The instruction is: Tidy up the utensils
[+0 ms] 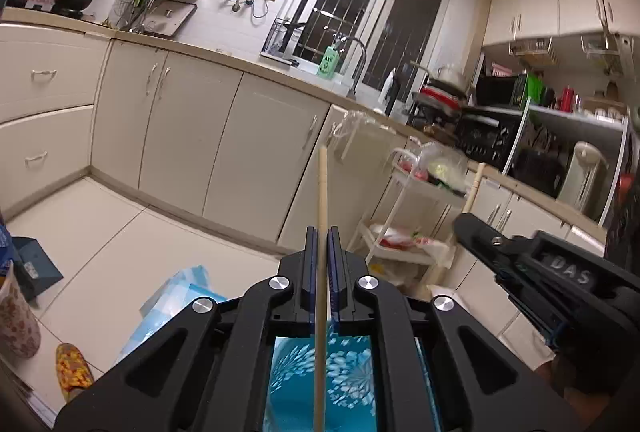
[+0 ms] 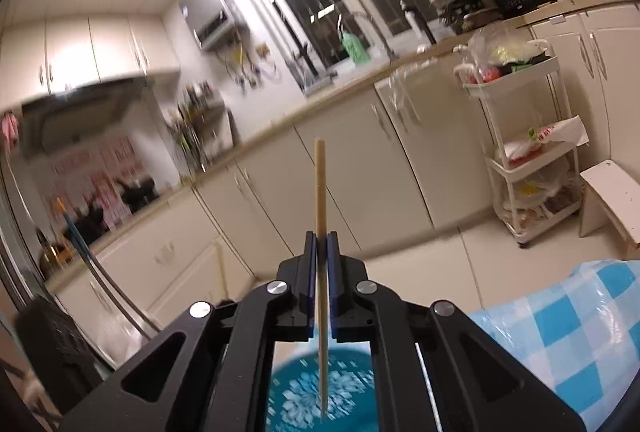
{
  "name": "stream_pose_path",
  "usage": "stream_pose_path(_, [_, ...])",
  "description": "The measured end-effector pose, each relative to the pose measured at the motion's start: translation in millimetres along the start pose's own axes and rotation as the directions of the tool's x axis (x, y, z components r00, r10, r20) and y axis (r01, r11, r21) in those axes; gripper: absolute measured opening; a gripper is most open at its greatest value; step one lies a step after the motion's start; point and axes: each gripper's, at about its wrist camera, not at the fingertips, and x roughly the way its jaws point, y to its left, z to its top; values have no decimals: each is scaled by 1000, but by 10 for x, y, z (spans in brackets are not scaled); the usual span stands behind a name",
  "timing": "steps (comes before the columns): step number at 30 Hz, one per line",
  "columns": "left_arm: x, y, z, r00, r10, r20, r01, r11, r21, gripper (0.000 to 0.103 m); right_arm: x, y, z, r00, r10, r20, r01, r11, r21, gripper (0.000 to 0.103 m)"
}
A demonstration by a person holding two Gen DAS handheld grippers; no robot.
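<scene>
Both jaws tight on a chopstick

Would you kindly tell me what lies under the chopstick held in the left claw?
Under the chopstick in the left claw lies a blue patterned surface; the claw's body hides its edges, so what it is stays unclear.

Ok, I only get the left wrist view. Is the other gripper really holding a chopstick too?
Observer: Yes. The right gripper has its jaws shut on a chopstick that points straight up.
Child: Where's its bottom end?
Observer: The thin tip hangs over a blue cup under the jaws.
Child: Anything on the floor I can't see?
Observer: A white stool beside the cart.
</scene>
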Motion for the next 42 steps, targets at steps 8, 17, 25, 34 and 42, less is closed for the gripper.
stream_pose_path(8, [-13, 16, -216, 995, 15, -97, -11, 999, 39, 10, 8, 20, -327, 988, 13, -154, -28, 995, -96, 22])
stream_pose_path(17, [-542, 187, -221, 983, 87, -160, -80, 996, 47, 56, -1000, -464, -509, 990, -78, -118, 80, 997, 17, 53])
stream_pose_path(25, [-955, 322, -843, 916, 150, -371, -106, 985, 136, 57, -1123, -383, -1825, 847, -90, -525, 53, 995, -86, 29])
stream_pose_path(34, [-805, 242, -1463, 826, 232, -513, -107, 959, 262, 57, -903, -190, -2234, 805, -218, -551, 83, 962, -259, 25])
stream_pose_path(42, [-481, 169, -1717, 771, 303, -560, -114, 931, 348, 57, -884, -273, -2234, 797, -251, -550, 76, 944, -320, 9])
